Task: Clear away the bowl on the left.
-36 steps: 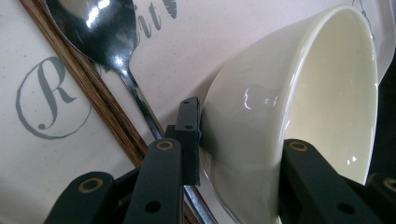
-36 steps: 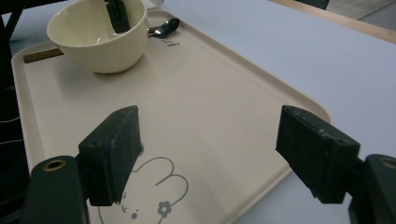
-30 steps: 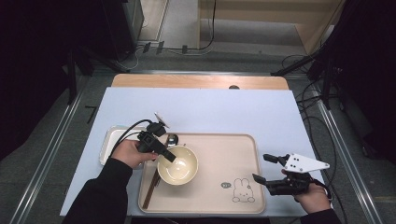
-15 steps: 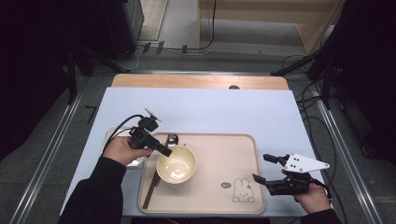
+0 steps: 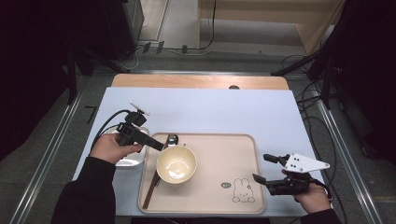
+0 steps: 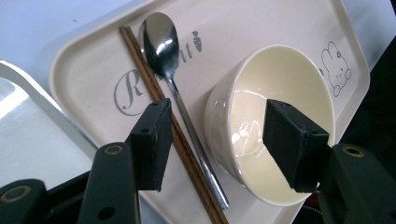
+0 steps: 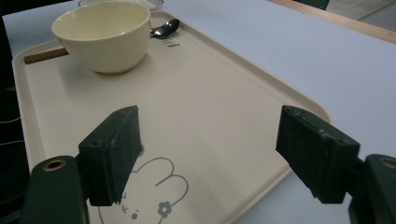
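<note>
A cream bowl [image 5: 176,163] stands empty on the left half of a beige tray [image 5: 219,154]. Brown chopsticks [image 5: 152,186] and a metal spoon [image 5: 172,139] lie on the tray beside it. My left gripper [image 5: 158,145] hovers just left of the bowl. In the left gripper view the left gripper [image 6: 219,140] is open, and its jaws have just been opening. Nothing is pressed between them. Below them lie the bowl [image 6: 275,79], the spoon [image 6: 161,39] and the chopsticks [image 6: 140,60]. My right gripper [image 7: 219,154] stands open over the tray's rabbit drawing [image 5: 242,190].
A small metal tray [image 5: 133,161] sits on the pale blue table just left of the beige tray, under my left hand. A wooden strip [image 5: 201,81] runs along the table's far edge. Cables trail on the floor beyond.
My left gripper has drawn back up and to the left from the bowl's left rim, and its jaws stand wider. The bowl stays in place. The right gripper has not moved.
</note>
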Tool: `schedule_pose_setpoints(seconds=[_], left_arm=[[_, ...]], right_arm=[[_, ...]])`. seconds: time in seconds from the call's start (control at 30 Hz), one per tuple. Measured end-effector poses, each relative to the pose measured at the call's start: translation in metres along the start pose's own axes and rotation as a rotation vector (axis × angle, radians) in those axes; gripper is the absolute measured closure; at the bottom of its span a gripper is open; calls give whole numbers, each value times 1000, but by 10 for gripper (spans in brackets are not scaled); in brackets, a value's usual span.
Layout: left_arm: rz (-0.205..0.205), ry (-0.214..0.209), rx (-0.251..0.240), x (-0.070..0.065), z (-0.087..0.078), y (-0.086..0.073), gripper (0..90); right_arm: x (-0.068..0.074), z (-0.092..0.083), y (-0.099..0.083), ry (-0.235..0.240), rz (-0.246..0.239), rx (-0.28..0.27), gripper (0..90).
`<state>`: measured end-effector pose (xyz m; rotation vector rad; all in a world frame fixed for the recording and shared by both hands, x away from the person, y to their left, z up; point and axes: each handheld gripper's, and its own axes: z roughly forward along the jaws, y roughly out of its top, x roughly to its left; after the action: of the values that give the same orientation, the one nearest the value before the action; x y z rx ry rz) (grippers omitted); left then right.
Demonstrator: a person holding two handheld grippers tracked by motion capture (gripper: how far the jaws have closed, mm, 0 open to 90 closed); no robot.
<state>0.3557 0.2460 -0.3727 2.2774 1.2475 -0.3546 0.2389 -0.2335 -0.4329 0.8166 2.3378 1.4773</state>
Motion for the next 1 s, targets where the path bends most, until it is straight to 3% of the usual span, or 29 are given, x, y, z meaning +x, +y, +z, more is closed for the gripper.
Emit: schedule_pose_setpoints(seconds=[0.3, 0.53, 1.0], left_arm=[[-20, 10, -41, 7, -16, -9, 415], [-41, 41, -65, 13, -26, -17, 404], [-98, 77, -119, 34, -46, -38, 398]], right_arm=[[0, 3, 2, 8, -7, -2, 221], [-1, 5, 3, 16, -11, 1, 221], [-1, 10, 6, 28, -18, -5, 220]])
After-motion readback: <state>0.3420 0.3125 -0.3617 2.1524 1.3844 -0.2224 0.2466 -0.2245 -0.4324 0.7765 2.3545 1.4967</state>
